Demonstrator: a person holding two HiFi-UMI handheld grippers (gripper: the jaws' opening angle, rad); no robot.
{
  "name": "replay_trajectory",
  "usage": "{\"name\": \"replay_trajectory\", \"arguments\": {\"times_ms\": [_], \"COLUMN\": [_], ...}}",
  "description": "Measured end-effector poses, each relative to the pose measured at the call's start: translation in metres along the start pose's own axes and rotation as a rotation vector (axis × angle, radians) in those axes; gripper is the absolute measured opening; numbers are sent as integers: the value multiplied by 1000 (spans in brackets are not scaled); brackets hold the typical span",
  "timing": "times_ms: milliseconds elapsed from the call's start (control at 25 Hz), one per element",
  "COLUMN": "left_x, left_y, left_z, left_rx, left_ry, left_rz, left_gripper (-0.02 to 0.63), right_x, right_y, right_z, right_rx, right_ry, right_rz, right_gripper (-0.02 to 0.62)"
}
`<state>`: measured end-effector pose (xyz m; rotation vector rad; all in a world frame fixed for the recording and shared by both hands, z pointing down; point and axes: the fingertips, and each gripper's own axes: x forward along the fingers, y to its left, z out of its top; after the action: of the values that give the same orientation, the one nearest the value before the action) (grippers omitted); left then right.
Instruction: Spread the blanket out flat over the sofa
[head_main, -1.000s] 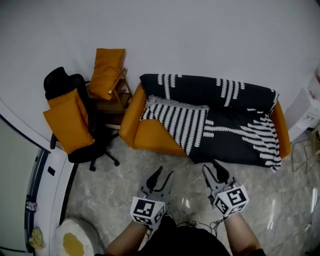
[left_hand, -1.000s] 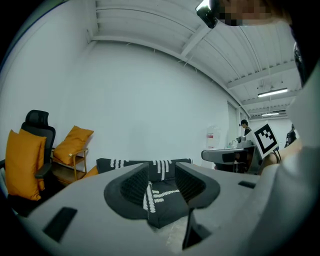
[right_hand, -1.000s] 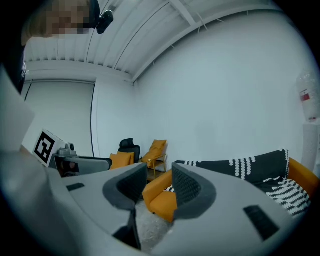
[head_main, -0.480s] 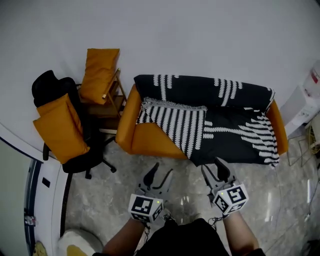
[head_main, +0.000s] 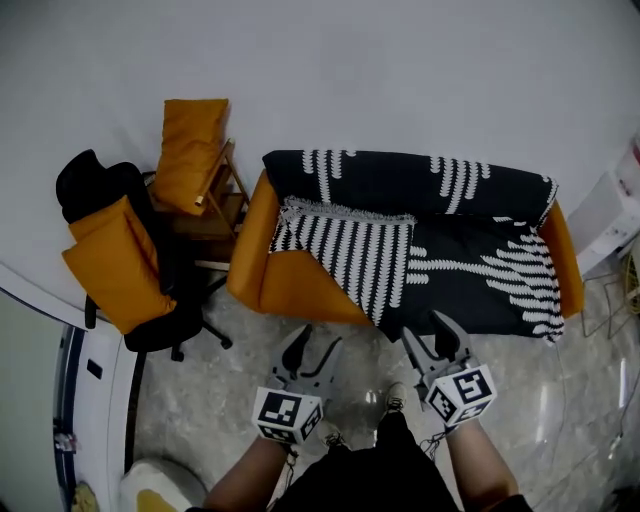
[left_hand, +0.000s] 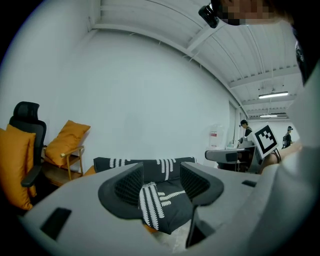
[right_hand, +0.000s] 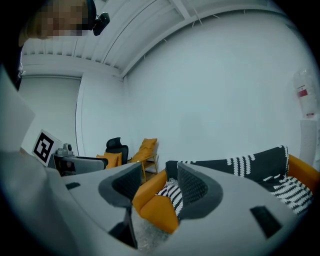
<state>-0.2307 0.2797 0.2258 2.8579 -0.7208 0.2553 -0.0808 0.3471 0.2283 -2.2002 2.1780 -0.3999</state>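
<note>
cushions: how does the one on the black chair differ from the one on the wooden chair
The black chair cushion stands farther from the sofa; the wooden chair cushion sits nearer it. The black chair cushion looks upright against the backrest, while the wooden chair cushion looks tilted onto a corner. Both are orange, like the sofa.

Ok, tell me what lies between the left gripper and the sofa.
Only bare floor separates the left gripper from the sofa; the head view shows it.

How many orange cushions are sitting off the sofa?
2. One cushion leans on the black office chair; the other cushion stands on the wooden chair beside the sofa. More could hide under the blanket.
</note>
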Motion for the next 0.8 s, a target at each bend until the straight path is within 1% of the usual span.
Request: {"name": "replay_trajectory", "arguments": {"times_ms": [80, 280, 440, 640, 800], "left_x": [16, 65, 95, 118, 132], "left_y": [-4, -19, -30, -31, -19], "left_z": [5, 20, 27, 27, 32], "left_rx": [-10, 22, 28, 14, 14], "left_ry": [4, 1, 5, 13, 9], "left_rz": [23, 69, 94, 111, 107], "left_gripper": [218, 218, 218, 218, 218], "right_x": [9, 30, 43, 56, 71], "right_y": [-19, -73, -104, -124, -129], "right_z": [3, 10, 15, 15, 16], "right_rx": [10, 40, 57, 75, 77], "right_ry": [0, -7, -1, 9, 12], "right_rz": [25, 72, 100, 115, 111], "right_gripper": [236, 238, 239, 239, 239]}}
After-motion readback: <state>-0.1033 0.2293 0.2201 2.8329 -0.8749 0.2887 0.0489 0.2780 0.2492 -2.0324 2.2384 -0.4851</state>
